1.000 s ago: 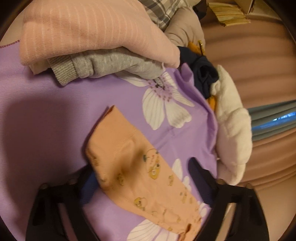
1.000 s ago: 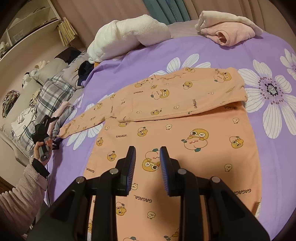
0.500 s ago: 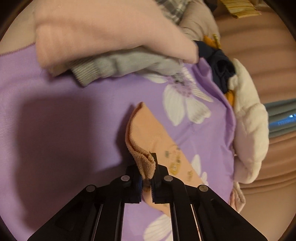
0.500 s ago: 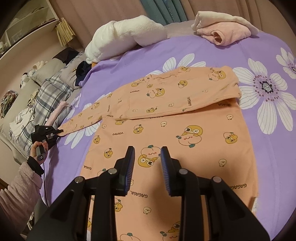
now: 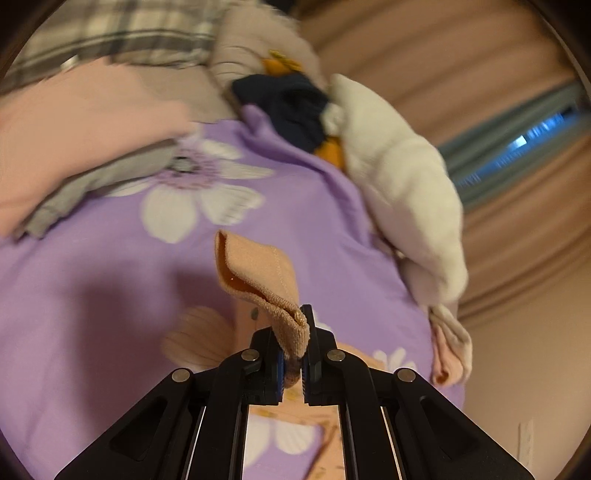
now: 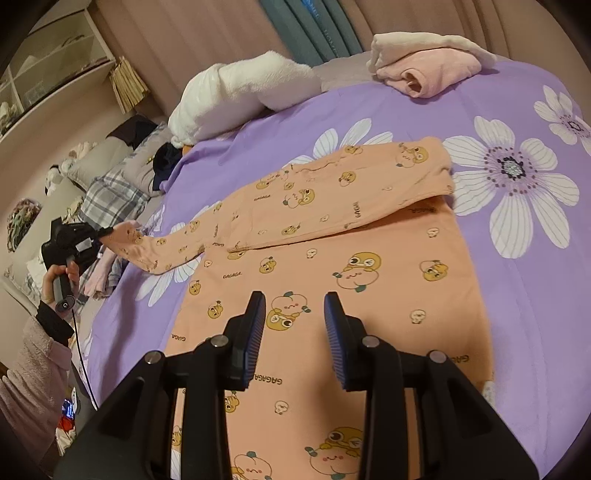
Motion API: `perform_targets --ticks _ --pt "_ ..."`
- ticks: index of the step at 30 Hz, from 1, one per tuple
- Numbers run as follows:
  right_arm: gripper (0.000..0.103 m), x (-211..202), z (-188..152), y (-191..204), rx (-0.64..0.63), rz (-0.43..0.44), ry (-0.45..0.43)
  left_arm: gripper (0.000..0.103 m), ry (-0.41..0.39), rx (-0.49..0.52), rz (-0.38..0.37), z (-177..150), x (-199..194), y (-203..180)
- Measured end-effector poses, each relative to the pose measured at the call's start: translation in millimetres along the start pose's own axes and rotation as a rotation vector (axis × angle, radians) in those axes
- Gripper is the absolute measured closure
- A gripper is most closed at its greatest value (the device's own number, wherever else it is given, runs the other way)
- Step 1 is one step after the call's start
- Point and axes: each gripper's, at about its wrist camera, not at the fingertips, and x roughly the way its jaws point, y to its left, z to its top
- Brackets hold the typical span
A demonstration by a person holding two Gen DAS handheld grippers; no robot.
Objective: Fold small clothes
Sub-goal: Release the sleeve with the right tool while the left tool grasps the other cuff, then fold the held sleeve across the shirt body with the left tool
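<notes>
Left wrist view
Left gripper (image 5: 293,349): we found its jaws pressed together on the sleeve cuff (image 5: 258,275) of the orange garment, the fabric bunched between the blue pads.
Sleeve cuff: we saw it raised off the purple floral bedsheet (image 5: 92,295), its open end turned toward the camera.
Beyond the cuff: we noted a white fluffy blanket (image 5: 402,173) at the right edge of the sheet, with a dark navy item (image 5: 291,107) just beside it.
Left side: we made out a pink folded garment (image 5: 74,129) lying on a grey one (image 5: 92,184), both blurred.
Far edge: a plaid fabric (image 5: 110,26) was blurred at the top.

Right wrist view
Right gripper (image 6: 295,317): we saw its jaws spread apart, gripping nothing, above the body of the orange garment (image 6: 369,295).
Orange garment: it lay flat on the bedsheet (image 6: 535,295), one sleeve folded across the upper chest, the other stretched out to the left.
Left gripper (image 6: 99,234): we saw it at the far left, pinching the end of that stretched sleeve, with the person's hand (image 6: 59,280) around its handle.
Far side of the bed: the white blanket (image 6: 240,96) and a folded pink and cream pile (image 6: 424,66) sat well apart from the garment.
</notes>
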Motion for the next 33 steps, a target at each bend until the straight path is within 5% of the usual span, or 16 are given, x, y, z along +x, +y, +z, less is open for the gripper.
perform_targets --ticks 9,21,33 --pt "0.069 -22 -10 -31 0.085 0.026 -0.049 0.098 0.083 0.197 -0.037 -38 30 -98" --pt "0.066 -54 -25 -75 0.186 0.017 -0.118 0.098 0.145 0.455 -0.060 -131 74 -230" --pt "0.066 -73 -45 -110 0.259 0.000 -0.156 0.098 0.271 0.636 -0.058 -243 135 -299"
